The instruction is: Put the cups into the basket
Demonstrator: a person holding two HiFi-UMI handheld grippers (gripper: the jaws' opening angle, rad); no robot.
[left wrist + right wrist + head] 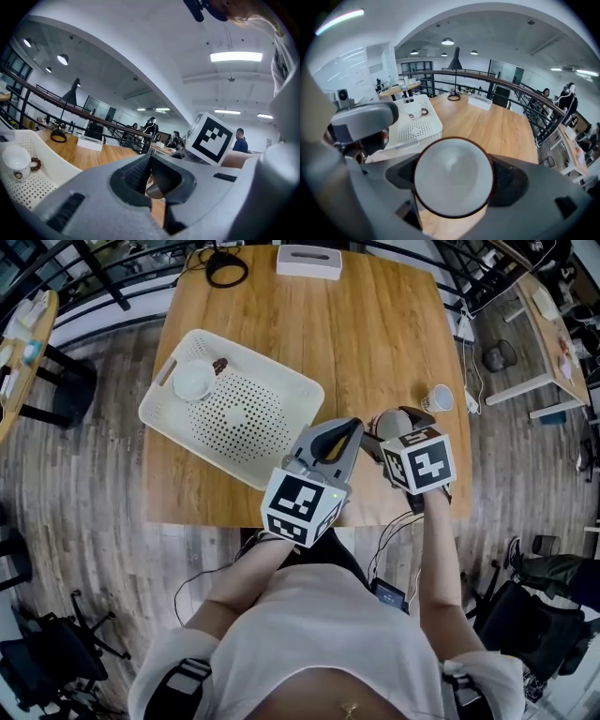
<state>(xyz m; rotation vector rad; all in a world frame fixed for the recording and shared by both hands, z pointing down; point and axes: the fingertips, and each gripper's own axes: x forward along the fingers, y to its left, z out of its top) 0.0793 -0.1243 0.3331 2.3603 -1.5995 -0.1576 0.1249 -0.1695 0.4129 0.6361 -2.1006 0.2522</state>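
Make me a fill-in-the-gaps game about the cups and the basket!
1. The right tongs are holding a ____.
2. The white basket has just ____ cup inside it.
3. A second cup sits outside the basket on the wooden ____.

Missing words: cup, one, table.

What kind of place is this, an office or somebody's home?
Most likely an open-plan office or lab, perhaps on an upper level. Long ceiling light panels run overhead, a black railing edges the floor, and people stand among desks in the background beyond the wooden table.
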